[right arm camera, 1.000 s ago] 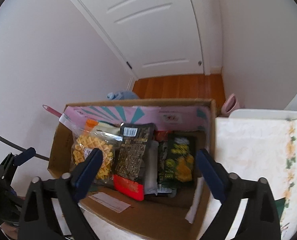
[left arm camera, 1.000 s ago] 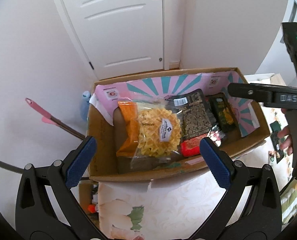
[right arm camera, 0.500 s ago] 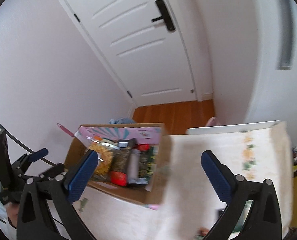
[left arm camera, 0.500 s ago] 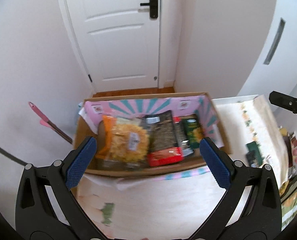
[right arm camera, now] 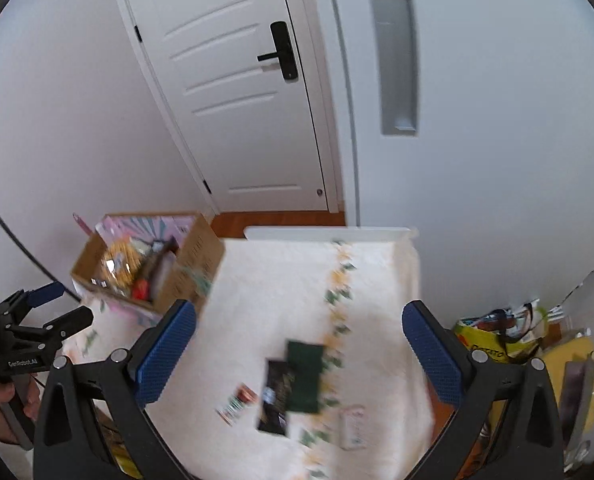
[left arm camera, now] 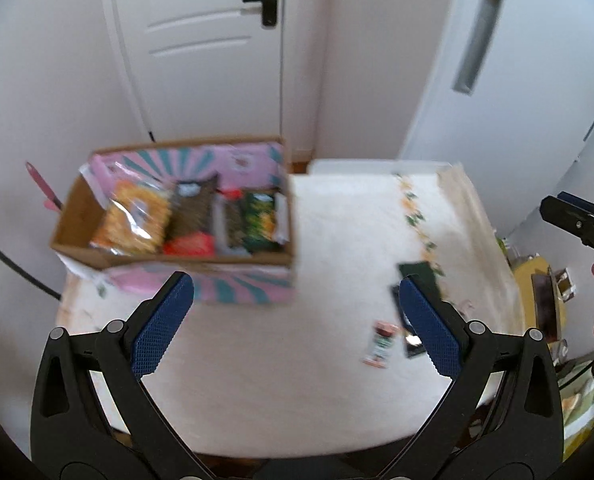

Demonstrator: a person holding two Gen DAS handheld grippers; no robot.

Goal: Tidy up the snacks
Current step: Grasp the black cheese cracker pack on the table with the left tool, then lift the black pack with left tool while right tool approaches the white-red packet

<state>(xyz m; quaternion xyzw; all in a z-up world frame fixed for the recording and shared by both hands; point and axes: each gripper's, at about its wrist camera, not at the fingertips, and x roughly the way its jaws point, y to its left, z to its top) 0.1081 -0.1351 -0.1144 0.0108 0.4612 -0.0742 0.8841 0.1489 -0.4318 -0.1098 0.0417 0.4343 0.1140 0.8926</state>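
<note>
White walls, a white panelled door [right arm camera: 233, 92] with a black handle, and a second pale door [right arm camera: 397, 56] with a narrow glass strip back the scene. Below them, a table under a cream floral cloth [left arm camera: 337, 216]; strip of wood floor [right arm camera: 277, 218] at the door's foot.

Left gripper [left arm camera: 295, 322]: jaws spread wide, blue pads apart, nothing between them, over bare cloth. Seen also from the right wrist view [right arm camera: 53, 306], held in a hand [right arm camera: 1, 404] at the left edge.

Right gripper [right arm camera: 299, 350]: jaws at full spread, nothing held. In its own view, loose packets lie on the cloth below the gap. From the left wrist view it shows at the far right edge [left arm camera: 577, 220], off the table's side.

Loose on the cloth, near the right end of the table:
- dark green packet [right arm camera: 305, 376], flat, overlapping a black packet [right arm camera: 275, 396] just left of it
- small red-and-green packet [right arm camera: 235, 402], left of the black one, apart from it
- small pale packet [right arm camera: 351, 426], right of the pair; blurred, print unreadable

Cardboard box [left arm camera: 73, 216], pink-and-teal lining, at the table's left end. Snacks stand upright inside in a row: yellow waffle-like snack bag [left arm camera: 133, 216], dark bag with red bottom [left arm camera: 191, 216], green-and-yellow bag [left arm camera: 261, 222].

Off the table's right side: yellow bag [right arm camera: 493, 340] and clutter, too blurred to name. Pink handle [left arm camera: 41, 186] left of the box, against the wall.
</note>
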